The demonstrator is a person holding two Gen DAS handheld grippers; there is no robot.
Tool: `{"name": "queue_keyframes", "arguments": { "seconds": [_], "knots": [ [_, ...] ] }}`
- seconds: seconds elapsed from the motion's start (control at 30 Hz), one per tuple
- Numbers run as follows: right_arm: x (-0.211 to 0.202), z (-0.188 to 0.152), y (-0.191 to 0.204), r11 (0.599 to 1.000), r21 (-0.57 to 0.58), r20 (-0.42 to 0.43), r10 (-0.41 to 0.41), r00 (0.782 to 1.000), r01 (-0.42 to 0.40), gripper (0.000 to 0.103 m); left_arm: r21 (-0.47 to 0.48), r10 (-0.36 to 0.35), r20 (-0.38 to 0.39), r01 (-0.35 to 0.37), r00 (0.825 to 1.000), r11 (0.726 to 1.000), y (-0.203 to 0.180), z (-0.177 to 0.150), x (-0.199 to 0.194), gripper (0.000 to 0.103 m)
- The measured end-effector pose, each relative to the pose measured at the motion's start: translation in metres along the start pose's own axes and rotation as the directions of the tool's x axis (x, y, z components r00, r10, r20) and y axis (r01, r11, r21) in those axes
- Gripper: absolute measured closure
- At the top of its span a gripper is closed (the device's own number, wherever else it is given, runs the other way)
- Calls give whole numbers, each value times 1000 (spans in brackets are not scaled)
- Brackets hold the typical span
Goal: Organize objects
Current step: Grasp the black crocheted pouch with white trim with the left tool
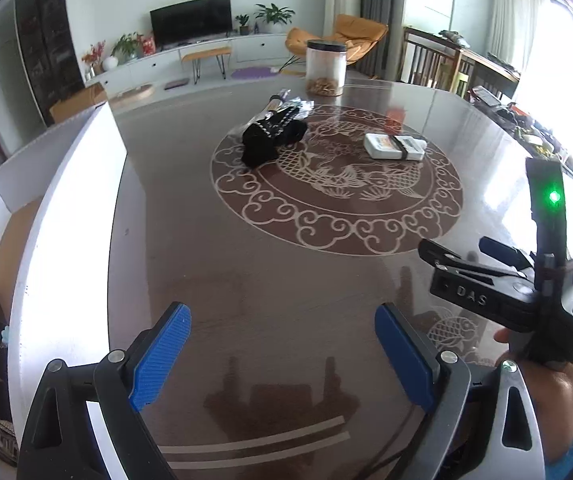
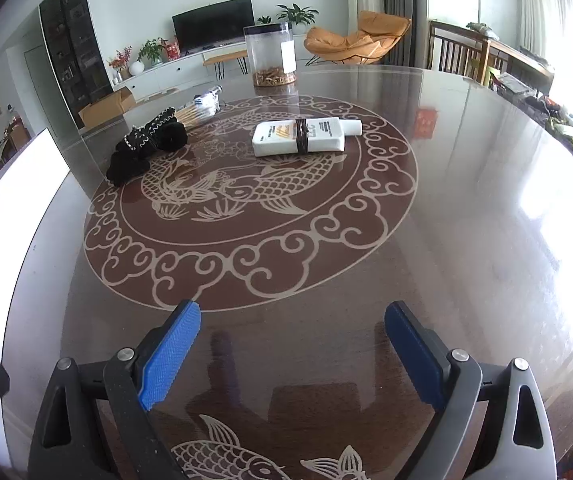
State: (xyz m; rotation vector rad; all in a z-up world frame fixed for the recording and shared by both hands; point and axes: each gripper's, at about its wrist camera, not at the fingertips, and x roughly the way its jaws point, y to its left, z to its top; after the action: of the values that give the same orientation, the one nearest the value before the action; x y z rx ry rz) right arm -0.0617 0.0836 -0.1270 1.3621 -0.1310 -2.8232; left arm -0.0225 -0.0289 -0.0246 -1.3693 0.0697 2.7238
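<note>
Lying flat at upper centre of frame, white bottle (image 2: 300,138) has long axis left-right, cap toward the right, dark band round its middle. Black cloth bundle (image 2: 146,148) sits to its left, apart. Both on glossy table (image 2: 466,240). Right gripper (image 2: 292,354) and left gripper (image 1: 282,356) hover low, level, fingers spread wide, holding nothing
</note>
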Motion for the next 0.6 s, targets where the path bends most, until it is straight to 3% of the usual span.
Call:
{"name": "queue_keyframes", "arguments": {
  "seconds": [0.17,0.33,0.4,0.5,0.6],
  "knots": [
    [1,0,2,1000,-7,-11,1,1000,-2,9,4,-10,-17,10,1000,1000,4,15,5,9],
    [3,0,2,1000,-7,-23,6,1000,-6,9,7,-50,-48,51,998,999,7,54,16,9],
    [3,0,3,1000,-7,-23,6,1000,-6,9,39,-61,-61,64,996,997,4,80,30,9],
    [3,-1,3,1000,-12,-25,4,1000,-5,8,109,-21,-54,27,998,994,0,120,64,9],
    [4,-1,4,1000,-19,-28,2,1000,-2,8,132,-70,-94,82,993,988,-1,151,107,9]
  ]
}}
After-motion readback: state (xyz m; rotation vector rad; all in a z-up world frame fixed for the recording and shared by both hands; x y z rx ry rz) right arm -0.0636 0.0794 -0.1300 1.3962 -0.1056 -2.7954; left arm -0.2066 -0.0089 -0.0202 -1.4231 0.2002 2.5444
